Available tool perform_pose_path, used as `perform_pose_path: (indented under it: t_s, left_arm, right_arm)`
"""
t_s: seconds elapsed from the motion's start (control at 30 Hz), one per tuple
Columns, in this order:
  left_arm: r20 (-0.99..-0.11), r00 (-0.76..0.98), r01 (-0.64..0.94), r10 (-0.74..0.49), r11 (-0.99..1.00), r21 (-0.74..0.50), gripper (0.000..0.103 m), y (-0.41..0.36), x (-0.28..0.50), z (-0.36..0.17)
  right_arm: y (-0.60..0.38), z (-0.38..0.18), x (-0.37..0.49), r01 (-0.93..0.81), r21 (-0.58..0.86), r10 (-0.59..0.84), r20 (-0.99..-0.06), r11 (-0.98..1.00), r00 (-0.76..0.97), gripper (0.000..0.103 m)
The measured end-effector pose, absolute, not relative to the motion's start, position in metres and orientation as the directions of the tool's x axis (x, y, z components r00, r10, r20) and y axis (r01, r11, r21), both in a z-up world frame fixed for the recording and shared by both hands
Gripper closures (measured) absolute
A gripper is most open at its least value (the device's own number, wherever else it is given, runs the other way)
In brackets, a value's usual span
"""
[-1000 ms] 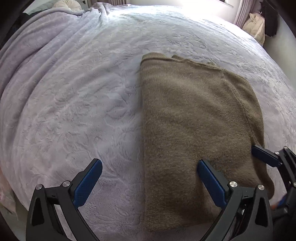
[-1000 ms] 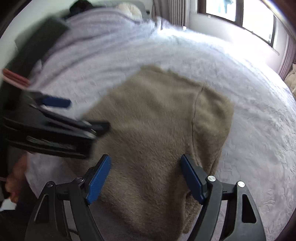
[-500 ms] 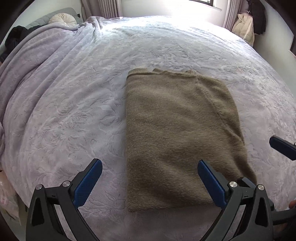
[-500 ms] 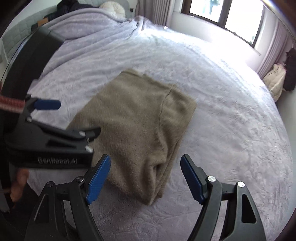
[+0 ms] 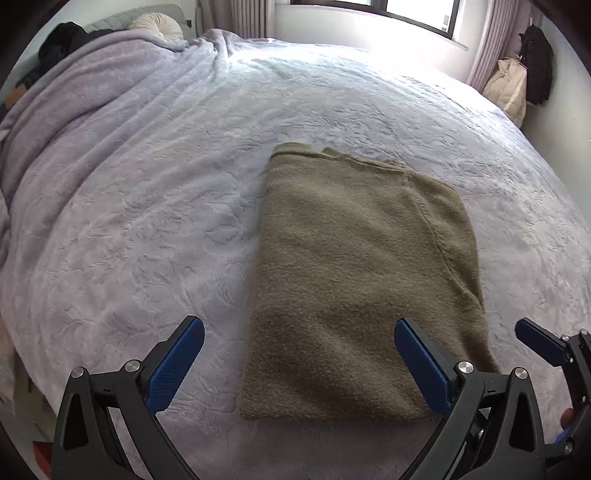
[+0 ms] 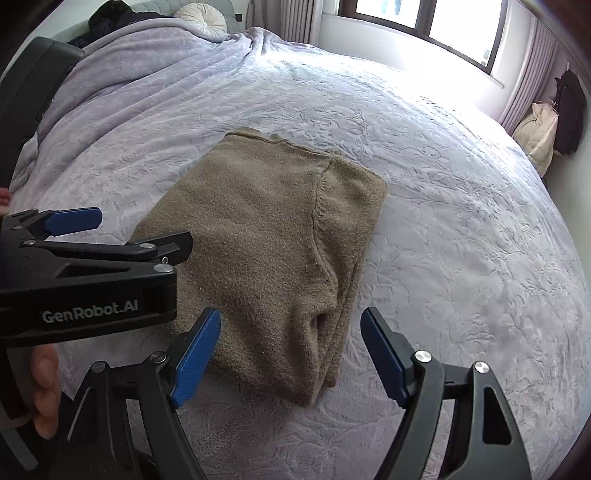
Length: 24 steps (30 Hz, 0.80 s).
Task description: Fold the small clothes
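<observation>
A tan knit sweater (image 5: 362, 280) lies folded into a flat rectangle on the lilac bedspread (image 5: 147, 221). It also shows in the right wrist view (image 6: 266, 251). My left gripper (image 5: 299, 363) is open and empty, held above the sweater's near edge. My right gripper (image 6: 290, 356) is open and empty, above the sweater's near right corner. The right gripper's blue fingertip (image 5: 535, 341) shows at the right of the left wrist view. The left gripper's body (image 6: 92, 280) fills the left of the right wrist view.
A bunched lilac blanket (image 5: 85, 85) and a round cream pillow (image 5: 157, 24) lie at the head of the bed, far left. A window (image 6: 428, 18) with curtains is behind. A cream bag (image 5: 508, 86) and dark garment (image 5: 537, 62) sit by the far right wall.
Both grippers have drawn back and up from the sweater, which now lies free and looks smaller in both views. Both stayed open.
</observation>
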<state>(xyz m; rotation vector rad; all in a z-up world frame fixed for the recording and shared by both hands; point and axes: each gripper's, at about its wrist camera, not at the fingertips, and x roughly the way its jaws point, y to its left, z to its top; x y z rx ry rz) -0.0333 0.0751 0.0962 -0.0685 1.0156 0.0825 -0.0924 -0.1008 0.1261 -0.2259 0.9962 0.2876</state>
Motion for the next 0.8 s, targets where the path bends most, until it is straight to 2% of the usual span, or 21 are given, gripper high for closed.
perform_pose_path:
  t_s: [0.8]
  left_arm:
    - [-0.858, 0.512, -0.112, 0.036, 0.993, -0.026, 0.000, 0.081, -0.035, 0.092]
  right_arm:
    - [-0.089, 0.117, -0.093, -0.341, -0.062, 0.120, -0.865, 0.938, 0.487, 0.022]
